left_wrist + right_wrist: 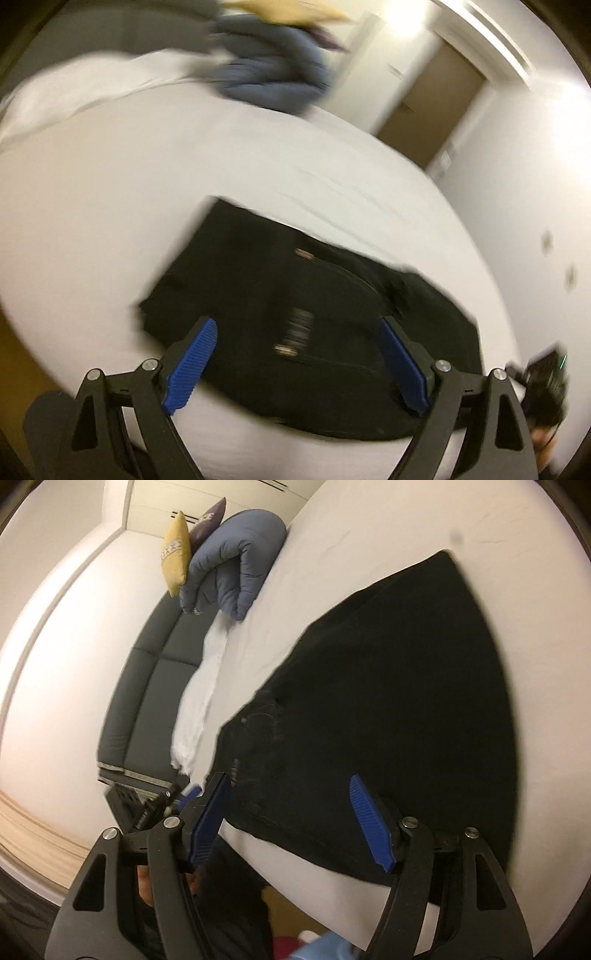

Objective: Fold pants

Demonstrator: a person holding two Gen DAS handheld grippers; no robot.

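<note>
The black pants [295, 321] are lying folded into a compact slab on the near edge of the white bed [147, 184]. Both the left gripper [295, 363] and right gripper [291, 819] are hovering spread, gripping nothing. Smoothing the heavy, matte cloth flat would finish it well.

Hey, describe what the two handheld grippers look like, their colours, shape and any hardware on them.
Both match. The left gripper and the right gripper each have two black plastic fingers with triangular cut-outs, jointed black linkages with round silver pivot bolts, and flat, ribbed blue pads at the tips. No cables, markings or sleeves show clearly.
</note>
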